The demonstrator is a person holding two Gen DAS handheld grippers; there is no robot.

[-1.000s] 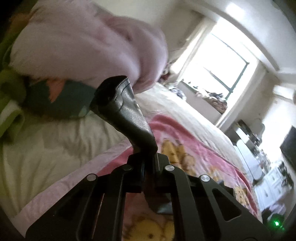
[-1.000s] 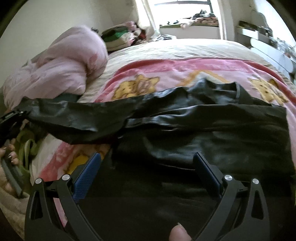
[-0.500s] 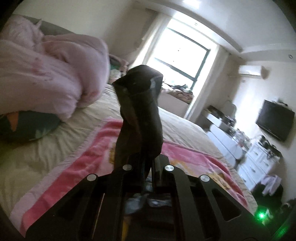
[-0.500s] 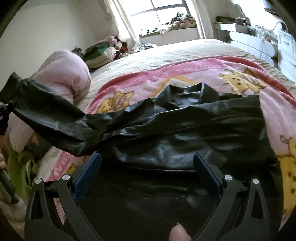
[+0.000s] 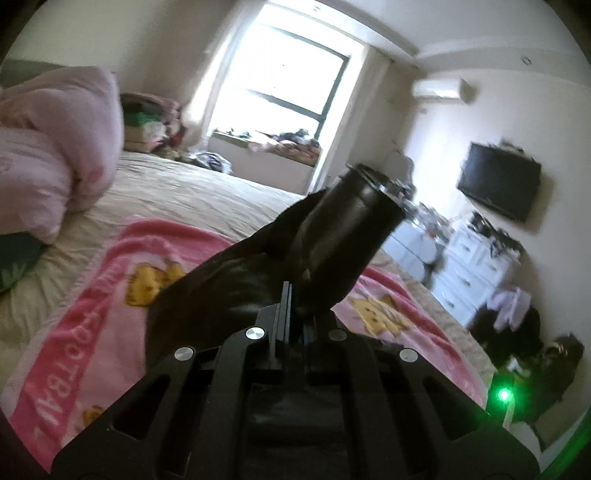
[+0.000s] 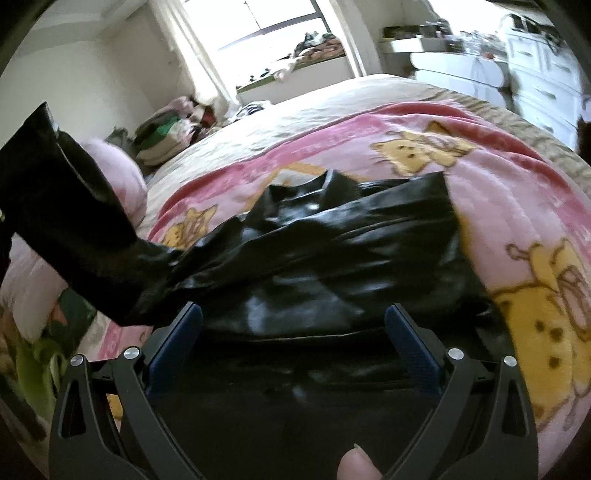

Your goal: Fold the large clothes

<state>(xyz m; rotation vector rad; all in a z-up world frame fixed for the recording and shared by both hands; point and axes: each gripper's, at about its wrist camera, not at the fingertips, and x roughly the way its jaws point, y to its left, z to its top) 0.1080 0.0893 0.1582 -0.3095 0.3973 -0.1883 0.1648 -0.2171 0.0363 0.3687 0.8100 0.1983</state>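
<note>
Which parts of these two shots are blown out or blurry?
Left wrist view: the window is blown out, the TV and dresser motion-smeared. Right wrist view: its window also glares white, and the black leather jacket is smeared, with glossy highlights.

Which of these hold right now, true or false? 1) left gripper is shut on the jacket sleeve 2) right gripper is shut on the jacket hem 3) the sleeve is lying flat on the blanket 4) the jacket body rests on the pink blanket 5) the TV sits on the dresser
1) True. The left gripper is shut on the black sleeve.
2) False. The right gripper is open, its fingers spread over the jacket body, gripping nothing.
3) False. The sleeve is lifted off the bed, cuff raised in the air.
4) True. It lies on the pink blanket.
5) False. The TV is mounted on the wall, above the white dresser.
</note>
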